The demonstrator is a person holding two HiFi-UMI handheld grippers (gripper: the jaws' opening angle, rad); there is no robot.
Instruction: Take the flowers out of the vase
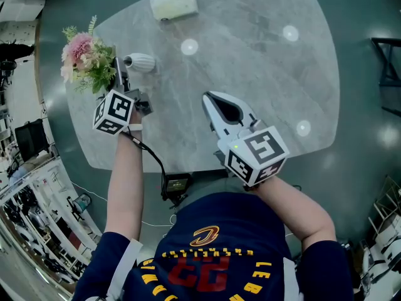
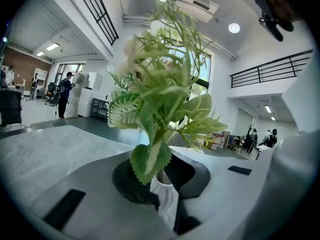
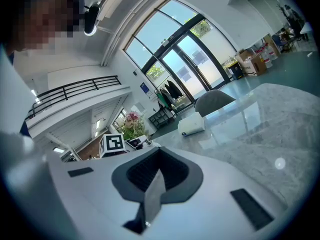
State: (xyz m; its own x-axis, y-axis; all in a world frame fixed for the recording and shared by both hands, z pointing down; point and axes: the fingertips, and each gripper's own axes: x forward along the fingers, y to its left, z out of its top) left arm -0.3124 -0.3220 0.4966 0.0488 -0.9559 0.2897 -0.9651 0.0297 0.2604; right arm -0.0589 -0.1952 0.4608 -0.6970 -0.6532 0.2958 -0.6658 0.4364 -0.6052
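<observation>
A bunch of pink and cream flowers [image 1: 83, 54] with green leaves is at the table's far left edge. My left gripper [image 1: 118, 68] is shut on its stems. In the left gripper view the leafy stems [image 2: 156, 134] rise straight out from between the closed jaws of the left gripper [image 2: 163, 186]. A white ribbed vase [image 1: 140, 61] lies just right of the bunch with its mouth toward it; I cannot tell if any stem is still inside. My right gripper [image 1: 208, 99] hovers over the table's middle front, shut and empty. The right gripper [image 3: 153, 184] also sees the flowers [image 3: 131, 124].
The grey marble table [image 1: 250, 55] carries a cream box [image 1: 174, 3] at its far edge, also seen in the right gripper view as the box [image 3: 191, 126]. A black cable and a dark device [image 1: 176, 184] sit on the floor below the table's near edge.
</observation>
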